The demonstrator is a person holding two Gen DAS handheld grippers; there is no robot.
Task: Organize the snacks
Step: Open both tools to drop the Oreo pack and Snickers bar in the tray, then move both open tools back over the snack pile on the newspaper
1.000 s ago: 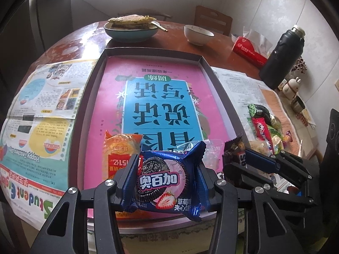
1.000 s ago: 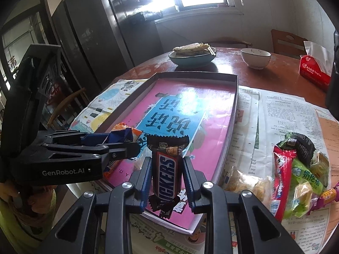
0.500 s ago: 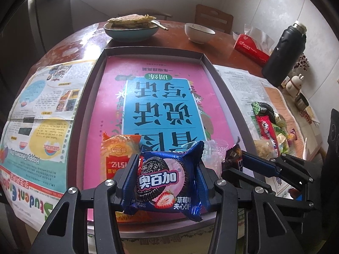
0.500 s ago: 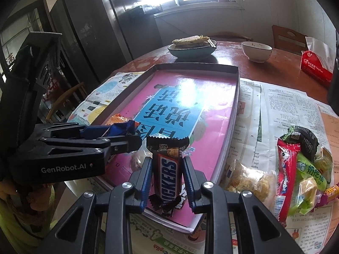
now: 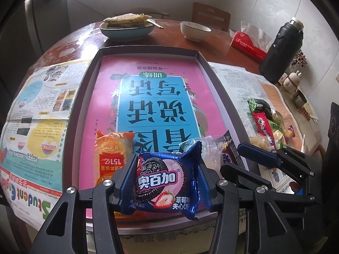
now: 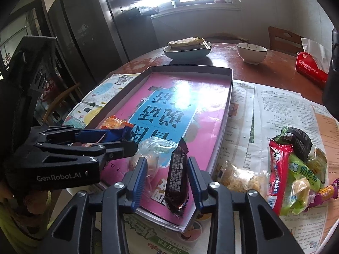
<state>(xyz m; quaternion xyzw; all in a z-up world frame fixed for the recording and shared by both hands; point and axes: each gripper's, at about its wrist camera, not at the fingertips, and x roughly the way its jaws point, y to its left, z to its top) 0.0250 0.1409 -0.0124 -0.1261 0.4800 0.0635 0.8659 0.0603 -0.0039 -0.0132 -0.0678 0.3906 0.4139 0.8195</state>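
My left hand-held gripper (image 5: 167, 182) is clamped on a blue strawberry cookie packet (image 5: 164, 178), held above the near edge of the pink-lined tray (image 5: 84, 97). My right hand-held gripper (image 6: 167, 180) is spread open around a dark chocolate bar (image 6: 177, 175) that stands tilted at the tray's near right corner. More loose snacks (image 6: 294, 169) lie piled on newspaper (image 6: 273, 110) near the desk's right edge.

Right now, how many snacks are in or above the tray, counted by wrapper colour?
Orange pack: 1
Blue cookie pack, held by left gripper: 1
Clear-wrapped snack: 1
Dark brown bar: 1
Total: 4
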